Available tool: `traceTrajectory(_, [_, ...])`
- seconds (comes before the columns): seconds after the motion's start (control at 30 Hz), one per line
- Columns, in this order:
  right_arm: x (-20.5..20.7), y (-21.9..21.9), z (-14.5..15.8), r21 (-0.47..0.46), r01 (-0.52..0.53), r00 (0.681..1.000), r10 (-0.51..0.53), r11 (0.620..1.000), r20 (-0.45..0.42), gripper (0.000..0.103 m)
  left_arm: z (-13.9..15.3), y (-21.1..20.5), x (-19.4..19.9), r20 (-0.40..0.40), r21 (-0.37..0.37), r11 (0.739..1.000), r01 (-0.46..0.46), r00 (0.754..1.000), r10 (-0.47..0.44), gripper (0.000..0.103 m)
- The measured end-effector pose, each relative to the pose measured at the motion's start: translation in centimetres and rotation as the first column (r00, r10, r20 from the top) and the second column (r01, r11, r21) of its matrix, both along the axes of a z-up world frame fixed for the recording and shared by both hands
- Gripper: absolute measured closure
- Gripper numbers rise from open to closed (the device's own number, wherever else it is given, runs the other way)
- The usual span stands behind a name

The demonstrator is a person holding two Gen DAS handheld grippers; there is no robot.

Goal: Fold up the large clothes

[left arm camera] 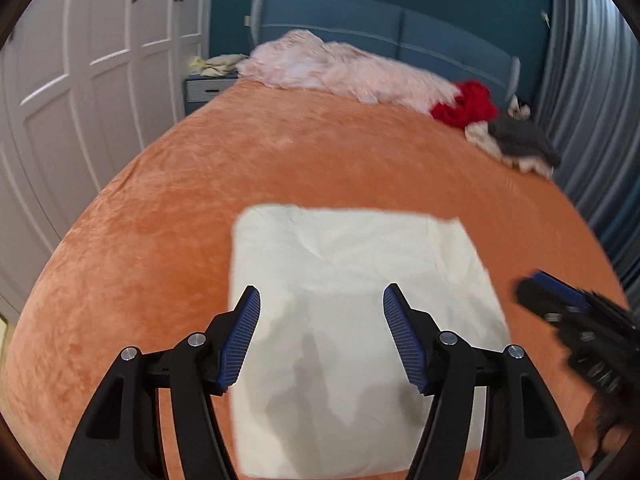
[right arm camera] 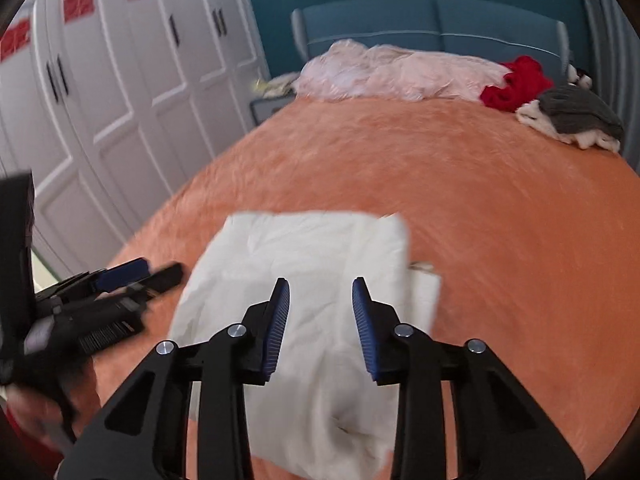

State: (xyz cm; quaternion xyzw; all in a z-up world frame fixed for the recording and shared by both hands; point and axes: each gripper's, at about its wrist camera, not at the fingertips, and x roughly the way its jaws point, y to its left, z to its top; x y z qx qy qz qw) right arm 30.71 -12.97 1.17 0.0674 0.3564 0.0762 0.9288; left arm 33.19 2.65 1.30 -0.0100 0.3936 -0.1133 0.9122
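Note:
A cream-white garment (left arm camera: 344, 248) lies folded into a rough rectangle on the orange bedspread (left arm camera: 168, 220). My left gripper (left arm camera: 321, 292) hovers over its near half, jaws wide apart, nothing between the pads. In the right wrist view the same garment (right arm camera: 312, 248) lies under my right gripper (right arm camera: 320, 282), whose jaws stand apart with a narrower gap and no cloth pinched. A second layer's corner (right arm camera: 424, 280) sticks out at the garment's right edge. The right gripper (left arm camera: 560, 300) shows blurred at the right of the left wrist view, and the left gripper (right arm camera: 132, 276) at the left of the right wrist view.
A pink blanket (left arm camera: 340, 68) is heaped along the blue headboard (left arm camera: 400, 32). A red garment (left arm camera: 468, 104) and a grey and cream pile (left arm camera: 516, 140) lie at the far right of the bed. White wardrobe doors (left arm camera: 80, 80) stand left, a nightstand (left arm camera: 206, 88) beyond, and curtains (left arm camera: 592, 100) right.

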Motion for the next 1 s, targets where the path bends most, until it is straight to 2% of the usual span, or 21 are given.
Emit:
traceTrajectory(0.07, [1.2, 0.9, -1.5, -0.035, 0.018, 1.0, -0.019, 0.999, -0.017, 0.072, -1.5, -1.5, 0.7, -0.009, 0.025, 1.0, 0.009, 1.0, -0.009, 0.042])
traceTrajectory(0.13, [2.4, 1.0, -3.6, -0.054, 0.047, 0.997, -0.05, 0.997, -0.057, 0.076, -3.8, -2.7, 2.0, -0.019, 0.092, 0.995, -0.021, 1.0, 0.023, 0.044])
traceTrajectory(0.23, [3.9, 0.2, -6.7, -0.052, 0.085, 0.99, -0.09, 0.995, -0.108, 0.076, -6.5, -2.6, 3.8, -0.045, 0.08, 0.996, -0.037, 0.998, 0.04, 0.043])
traceTrajectory(0.27, [4.2, 0.0, -7.6, -0.058, 0.092, 0.988, -0.099, 0.994, -0.119, 0.077, -7.2, -2.6, 4.3, -0.03, 0.08, 0.996, -0.041, 0.999, 0.043, 0.04])
traceTrajectory(0.37, [4.6, -0.3, -10.0, -0.055, 0.101, 0.985, -0.108, 0.993, -0.134, 0.077, -8.8, -3.4, 5.1, 0.005, 0.129, 0.991, -0.026, 1.0, 0.026, 0.039])
traceTrajectory(0.47, [4.8, -0.4, -11.7, -0.045, 0.11, 0.985, -0.115, 0.993, -0.129, 0.077, -10.0, -4.2, 5.6, 0.027, 0.145, 0.989, -0.028, 0.999, 0.024, 0.038])
traceTrajectory(0.77, [5.8, -0.6, -13.7, 0.002, 0.118, 0.988, -0.117, 0.993, -0.104, 0.077, -12.2, -4.3, 7.2, 0.054, 0.123, 0.991, -0.045, 0.998, 0.038, 0.038])
traceTrajectory(1.0, [5.5, -0.4, -14.2, -0.001, 0.13, 0.989, -0.129, 0.992, -0.072, 0.077, -13.0, -4.4, 7.3, 0.076, 0.113, 0.992, -0.056, 0.996, 0.047, 0.038])
